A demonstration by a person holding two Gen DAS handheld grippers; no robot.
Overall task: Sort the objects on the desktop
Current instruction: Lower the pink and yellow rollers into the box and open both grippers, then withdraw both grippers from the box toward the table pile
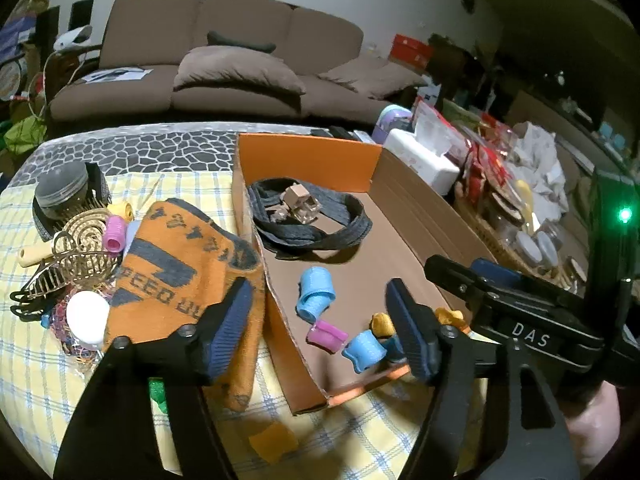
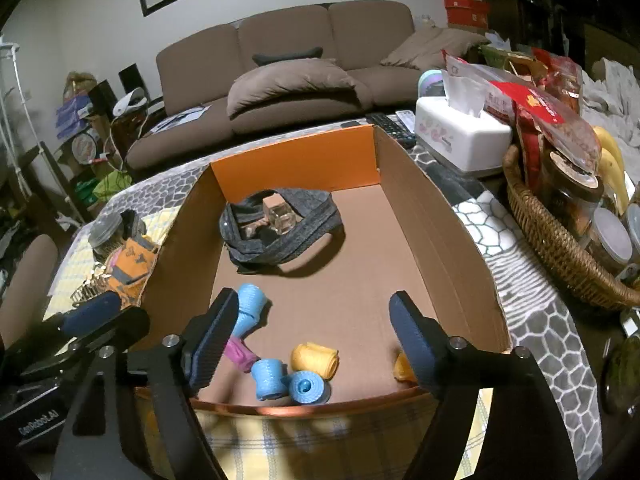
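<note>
We see the cardboard box [image 2: 404, 216] on the checked tablecloth [image 1: 36, 364], holding a grey headband [image 2: 280, 236] at the far end and blue, pink and yellow hair rollers [image 2: 268, 376] near the front wall. Our right gripper [image 2: 314, 336] hangs wide and empty over those rollers. Only the left wrist view shows our left gripper [image 1: 320, 320], also wide and empty, straddling the box's left wall, with the orange towel [image 1: 176, 260], gold hair clips [image 1: 76, 256] and white jar lid [image 1: 88, 316] outside. Only the right view shows the wicker basket [image 2: 560, 256] and tissue box [image 2: 464, 136].
</note>
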